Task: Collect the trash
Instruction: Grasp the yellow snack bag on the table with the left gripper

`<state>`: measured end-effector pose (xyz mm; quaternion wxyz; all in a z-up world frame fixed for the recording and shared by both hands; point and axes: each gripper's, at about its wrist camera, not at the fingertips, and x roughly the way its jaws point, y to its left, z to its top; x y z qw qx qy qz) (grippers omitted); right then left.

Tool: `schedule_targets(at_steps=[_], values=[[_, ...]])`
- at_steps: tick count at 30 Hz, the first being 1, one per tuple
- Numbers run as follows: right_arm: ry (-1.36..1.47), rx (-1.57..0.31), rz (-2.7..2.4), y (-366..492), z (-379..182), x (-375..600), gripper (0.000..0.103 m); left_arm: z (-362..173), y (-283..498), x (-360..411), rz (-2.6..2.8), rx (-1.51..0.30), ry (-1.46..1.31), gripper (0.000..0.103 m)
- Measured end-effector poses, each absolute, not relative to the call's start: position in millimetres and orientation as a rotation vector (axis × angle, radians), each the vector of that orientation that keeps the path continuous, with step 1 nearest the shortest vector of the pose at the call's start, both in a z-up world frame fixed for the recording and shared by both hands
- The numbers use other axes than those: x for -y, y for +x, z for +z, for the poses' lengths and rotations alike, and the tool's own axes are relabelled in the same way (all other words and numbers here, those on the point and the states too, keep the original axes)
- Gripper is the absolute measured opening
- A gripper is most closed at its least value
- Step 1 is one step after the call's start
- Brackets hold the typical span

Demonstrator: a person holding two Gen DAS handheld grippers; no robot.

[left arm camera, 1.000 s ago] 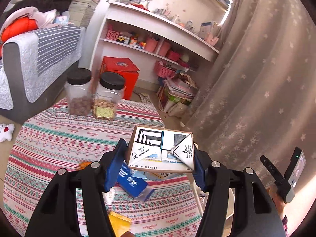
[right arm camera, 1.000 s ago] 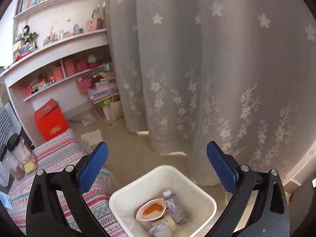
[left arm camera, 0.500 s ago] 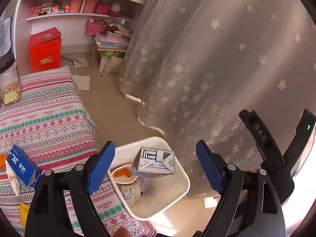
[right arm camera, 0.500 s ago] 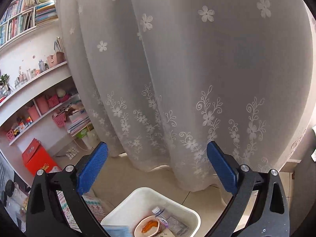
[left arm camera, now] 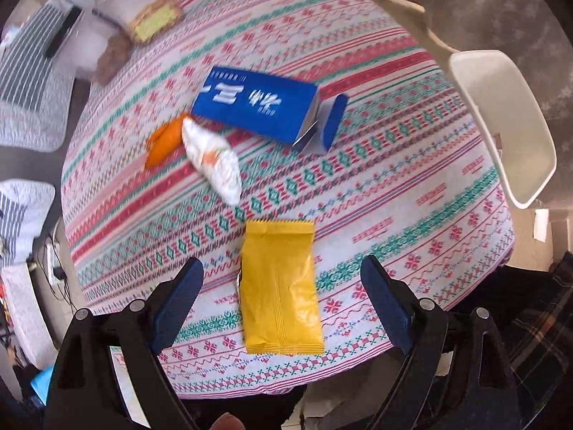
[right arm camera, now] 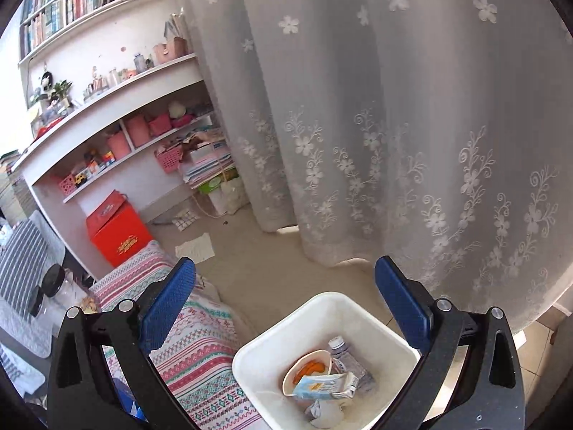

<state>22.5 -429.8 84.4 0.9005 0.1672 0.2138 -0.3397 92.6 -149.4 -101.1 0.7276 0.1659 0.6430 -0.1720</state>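
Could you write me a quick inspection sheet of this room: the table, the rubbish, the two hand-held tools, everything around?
Surface: round table under a striped patterned cloth.
Job's things: yellow foil snack packet, blue cardboard carton, crumpled white wrapper and orange peel on the cloth; white plastic bin on the floor beside the table, holding a bowl, bottle and flattened carton.
Clutter: clear jars with black lids at the table's far edge.
Grippers: left gripper above the yellow packet, fingers opening, nothing held; right gripper open, empty, above the bin.
Cables: some on the floor at the left edge.
Surroundings: grey flowered curtain, white shelves, red box.
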Motion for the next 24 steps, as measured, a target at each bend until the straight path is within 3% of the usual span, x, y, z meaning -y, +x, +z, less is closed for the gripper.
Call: schedule_targets(at_steps=[11,14,16,22,24], values=[[0.318,-0.542,-0.597,59.6,71.7,390.0,0.096,-153.5,99.1,133.4,-0.369,-1.498,0.263,0.086],[0.306,-0.558,-0.581,67.6,70.4,383.3,0.096,-168.7,99.0,125.9,-0.380,-1.526,0.243,0.075],[0.303,-0.571,-0.566,72.0,68.5,379.0,0.096,-178.0,96.5,121.2,-0.395,-1.549,0.235,0.057],[0.281,-0.613,-0.523,86.2,61.3,363.5,0.096,-181.5,87.1,91.7,-0.427,-1.517,0.147,0.034],[0.262,-0.625,-0.510,90.9,59.0,356.5,0.096,-171.3,82.3,83.8,-0.415,-1.488,0.107,0.033]])
